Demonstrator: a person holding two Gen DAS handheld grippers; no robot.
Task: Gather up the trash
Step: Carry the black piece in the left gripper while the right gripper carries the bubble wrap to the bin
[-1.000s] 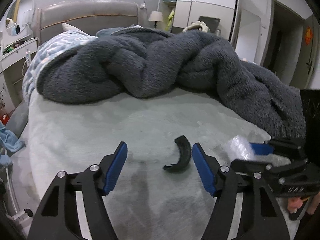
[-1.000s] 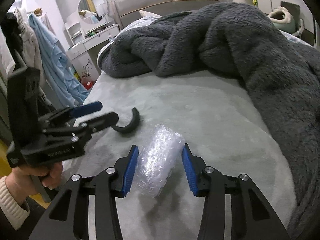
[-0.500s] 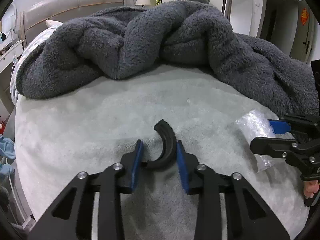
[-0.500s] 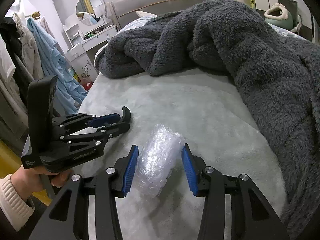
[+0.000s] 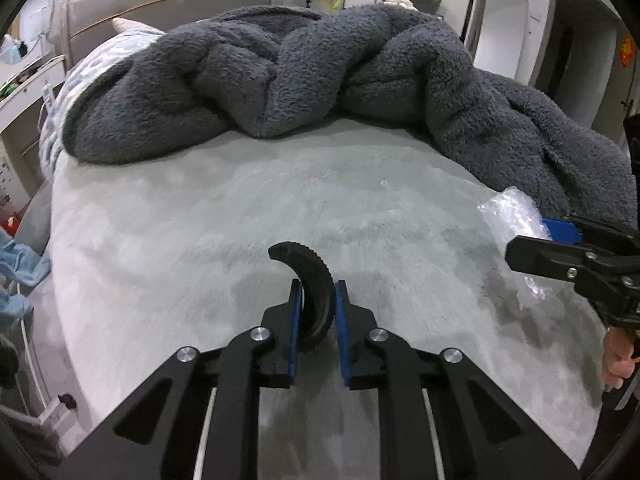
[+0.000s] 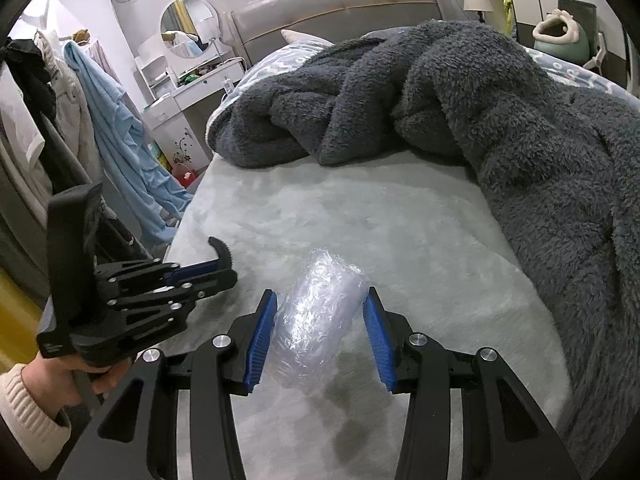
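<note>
My left gripper (image 5: 318,286) is shut on a curved black ridged rubber piece (image 5: 310,276), holding it over the pale grey-green bed cover (image 5: 180,220). The same gripper (image 6: 224,272) and piece (image 6: 222,252) show at the left of the right wrist view. My right gripper (image 6: 320,300) is open, its blue pads on both sides of a crumpled clear plastic wrap (image 6: 320,320) lying on the bed; the pads stand close to it, with a gap on the right. The wrap (image 5: 510,216) and right gripper (image 5: 560,240) also show at the right of the left wrist view.
A big dark grey fleece blanket (image 5: 300,76) is piled across the far and right side of the bed. A padded headboard (image 6: 340,4) stands behind. A white dresser with round mirror (image 6: 188,28) and hanging clothes (image 6: 112,120) are on the left, beyond the bed's edge.
My left gripper moved up to the black piece and shut on it, then lifted it slightly. My right gripper stayed open around the plastic wrap, hardly moving.
</note>
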